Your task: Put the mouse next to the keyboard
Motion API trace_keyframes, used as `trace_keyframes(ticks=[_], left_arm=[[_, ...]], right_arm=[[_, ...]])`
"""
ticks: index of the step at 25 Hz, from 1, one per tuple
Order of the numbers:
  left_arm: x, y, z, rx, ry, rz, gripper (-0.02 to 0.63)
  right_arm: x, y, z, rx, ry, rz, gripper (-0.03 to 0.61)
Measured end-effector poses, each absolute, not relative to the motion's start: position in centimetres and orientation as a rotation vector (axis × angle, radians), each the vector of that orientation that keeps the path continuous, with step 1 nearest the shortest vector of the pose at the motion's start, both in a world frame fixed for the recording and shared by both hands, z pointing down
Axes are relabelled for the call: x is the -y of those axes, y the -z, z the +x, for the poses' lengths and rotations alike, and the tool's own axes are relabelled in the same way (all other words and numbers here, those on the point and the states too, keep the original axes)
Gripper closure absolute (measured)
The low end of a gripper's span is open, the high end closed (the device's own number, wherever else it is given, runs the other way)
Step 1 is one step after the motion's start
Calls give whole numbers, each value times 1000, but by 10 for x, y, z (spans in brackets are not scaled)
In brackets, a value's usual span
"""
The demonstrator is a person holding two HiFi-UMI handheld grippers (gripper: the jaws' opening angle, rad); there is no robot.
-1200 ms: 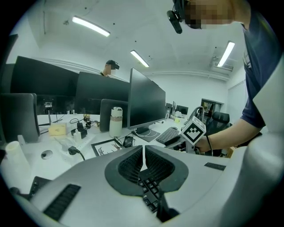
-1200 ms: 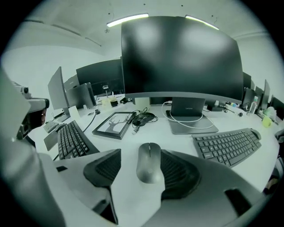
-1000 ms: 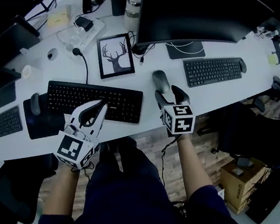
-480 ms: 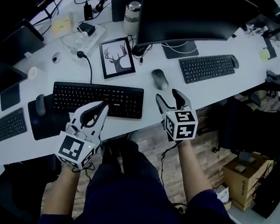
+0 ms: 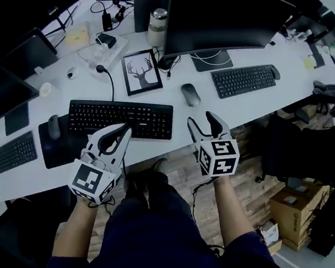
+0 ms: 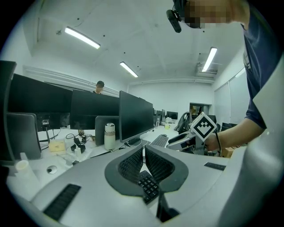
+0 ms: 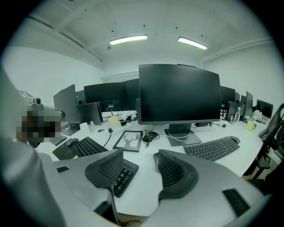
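With the mouse point(image 5: 190, 94) at centre frame, just right of the keyboard point(image 5: 121, 117) on the desk point(image 5: 228, 109), placing looks done; keep your right gripper point(image 5: 203, 122), jaws apart, empty, just narrowing, and closed left gripper point(image 5: 124, 131) clear.

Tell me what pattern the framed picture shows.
Framed picture: dark antlered deer on white; clearest in head view.

The left gripper point(image 5: 123, 130) and right gripper point(image 5: 202, 119) are pale grey, with black ribbed pads point(image 7: 171, 170) and marker cubes point(image 5: 218, 156). Sleeves point(image 5: 247, 253) are dark blue.
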State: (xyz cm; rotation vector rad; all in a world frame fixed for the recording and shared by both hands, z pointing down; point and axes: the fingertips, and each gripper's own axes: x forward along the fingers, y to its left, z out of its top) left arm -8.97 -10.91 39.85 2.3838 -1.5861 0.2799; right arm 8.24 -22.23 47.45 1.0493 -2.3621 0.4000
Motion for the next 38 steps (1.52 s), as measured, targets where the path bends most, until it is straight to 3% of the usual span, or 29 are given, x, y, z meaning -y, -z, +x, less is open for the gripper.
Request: trace_keyframes(ticks=[13,38], left_arm=[[97,-380,-86,1580,-264,2426,571],[94,-364,-92,1556,-231,2464,571]], right_arm=[[195,-437,77,2441,-402,1087,359],[175,-390,52,2562,-366,1075,508]])
